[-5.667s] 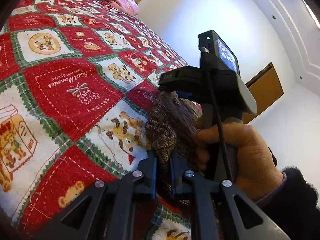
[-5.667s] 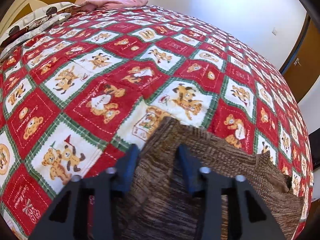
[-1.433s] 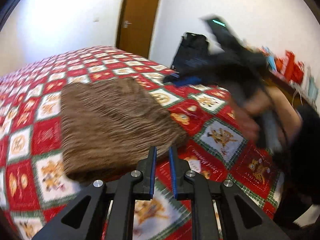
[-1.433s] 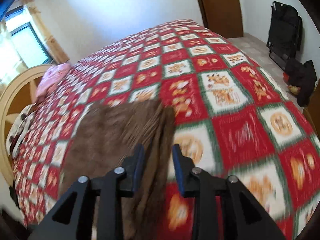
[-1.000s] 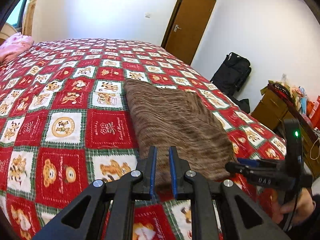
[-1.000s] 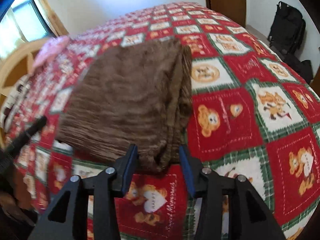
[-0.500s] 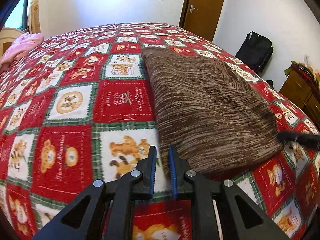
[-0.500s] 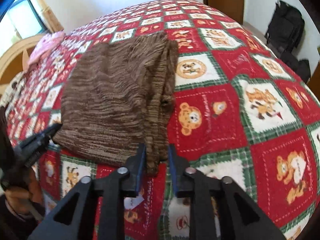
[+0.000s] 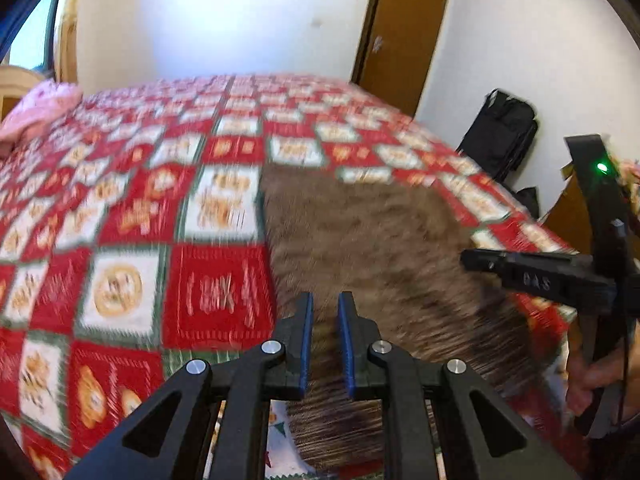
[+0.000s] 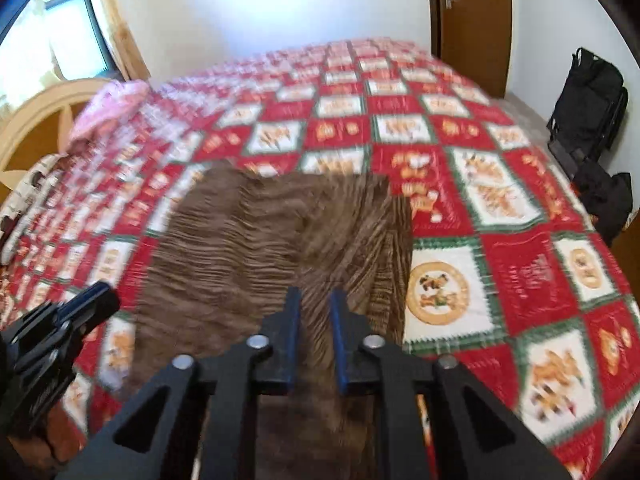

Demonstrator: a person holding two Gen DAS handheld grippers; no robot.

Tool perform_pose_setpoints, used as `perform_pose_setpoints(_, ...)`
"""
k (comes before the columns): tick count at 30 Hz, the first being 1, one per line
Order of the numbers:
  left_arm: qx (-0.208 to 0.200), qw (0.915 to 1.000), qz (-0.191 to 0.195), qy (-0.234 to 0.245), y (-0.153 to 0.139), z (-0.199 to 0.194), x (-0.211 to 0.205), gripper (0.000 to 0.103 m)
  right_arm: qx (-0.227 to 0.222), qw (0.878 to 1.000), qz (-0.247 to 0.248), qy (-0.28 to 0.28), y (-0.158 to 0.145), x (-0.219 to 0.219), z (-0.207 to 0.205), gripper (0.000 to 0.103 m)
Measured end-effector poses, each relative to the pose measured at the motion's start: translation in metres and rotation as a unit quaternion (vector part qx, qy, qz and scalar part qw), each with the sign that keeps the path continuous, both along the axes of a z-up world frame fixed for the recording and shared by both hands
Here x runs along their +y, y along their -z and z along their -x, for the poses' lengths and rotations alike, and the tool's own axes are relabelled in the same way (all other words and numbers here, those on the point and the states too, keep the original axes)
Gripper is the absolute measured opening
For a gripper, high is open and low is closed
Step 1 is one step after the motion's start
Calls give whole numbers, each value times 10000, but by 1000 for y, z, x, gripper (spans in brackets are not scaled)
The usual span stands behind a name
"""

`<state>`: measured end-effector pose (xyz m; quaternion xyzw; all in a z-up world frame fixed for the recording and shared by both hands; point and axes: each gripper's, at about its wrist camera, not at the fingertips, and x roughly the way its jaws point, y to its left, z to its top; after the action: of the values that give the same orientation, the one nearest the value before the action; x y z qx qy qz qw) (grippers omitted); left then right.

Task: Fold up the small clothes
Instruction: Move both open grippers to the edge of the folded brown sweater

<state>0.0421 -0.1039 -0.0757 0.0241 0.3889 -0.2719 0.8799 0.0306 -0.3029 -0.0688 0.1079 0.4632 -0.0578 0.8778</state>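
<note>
Left wrist view: left gripper (image 9: 323, 340), jaws nearly shut and seemingly empty, hovers over the near edge of the brown knit garment (image 9: 380, 248) on the bed (image 9: 120, 208), closer than a half-second earlier; right wrist view: right gripper (image 10: 314, 336), jaws closing on cloth, has moved inward from the garment's side fold, readying the next fold.

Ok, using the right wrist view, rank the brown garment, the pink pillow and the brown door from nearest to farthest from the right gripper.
1. Brown garment, directly under the right gripper.
2. Pink pillow, far left, near the headboard.
3. Brown door, upper right, beyond the bed.
</note>
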Motion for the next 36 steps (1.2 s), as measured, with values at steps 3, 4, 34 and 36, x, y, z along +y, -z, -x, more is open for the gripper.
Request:
perform_pose_setpoints(3, 203, 9997, 139, -74, 16, 2, 8, 13, 79, 9991, -23, 405, 21, -28, -8, 2)
perform_pose_setpoints(4, 151, 9997, 182, -79, 17, 6, 10, 13, 59, 9979, -305, 561, 23, -42, -10, 0)
perform_pose_setpoints(34, -432, 9912, -1222, -279, 16, -79, -64, 30, -237, 9987, 66, 439, 24, -60, -87, 0)
perform_pose_setpoints(36, -482, 9911, -1207, -283, 18, -80, -64, 30, -249, 9986, 184, 419, 26, -58, -89, 0)
